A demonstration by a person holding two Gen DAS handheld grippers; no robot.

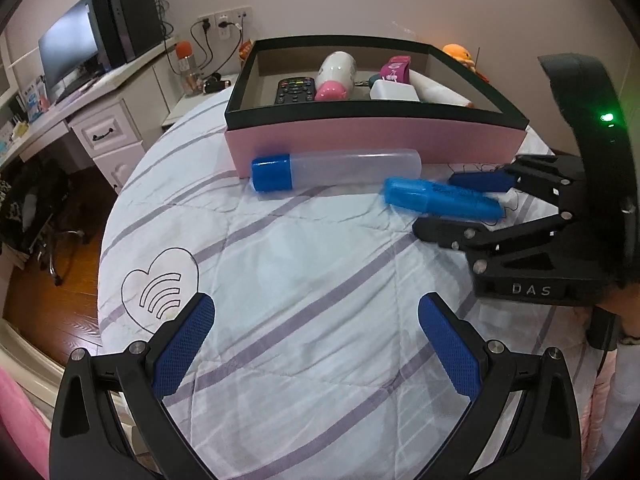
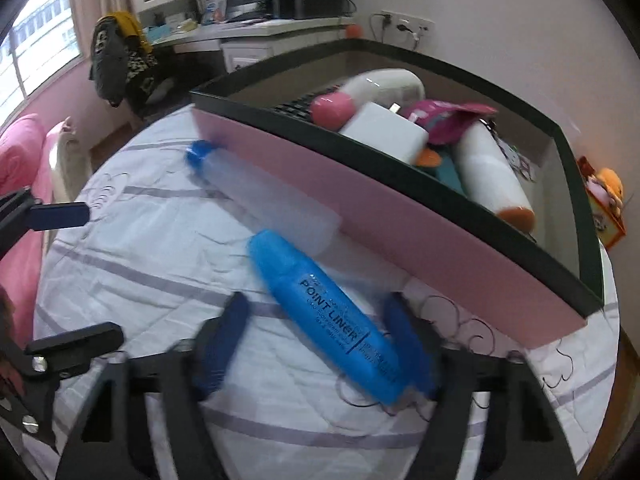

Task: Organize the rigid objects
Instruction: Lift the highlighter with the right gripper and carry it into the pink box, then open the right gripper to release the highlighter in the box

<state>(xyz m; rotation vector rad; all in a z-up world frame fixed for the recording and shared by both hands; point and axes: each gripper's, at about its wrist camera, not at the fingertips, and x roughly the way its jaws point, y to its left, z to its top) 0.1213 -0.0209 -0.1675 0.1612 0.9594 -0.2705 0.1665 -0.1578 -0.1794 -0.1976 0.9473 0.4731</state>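
A blue highlighter marked "POINT LINER" (image 2: 328, 312) lies on the striped bedcover, also in the left wrist view (image 1: 440, 199). My right gripper (image 2: 320, 340) is open, its fingers on either side of the highlighter's near end; it also shows in the left wrist view (image 1: 468, 204). A clear tube with a blue cap (image 1: 332, 170) lies against the front of the pink box (image 1: 372, 140), and in the right wrist view (image 2: 260, 196). The box holds a remote (image 1: 294, 90), a white-and-pink bottle (image 1: 334, 78), a white adapter (image 2: 384, 130) and other items. My left gripper (image 1: 316, 340) is open and empty above the cover.
The bedcover (image 1: 280, 280) ends at a rounded edge on the left, with wooden floor (image 1: 52, 280) below. A desk with a monitor (image 1: 68, 52) stands at the back left. An orange plush toy (image 2: 608, 190) sits behind the box. A pink cushion (image 2: 20, 148) lies left.
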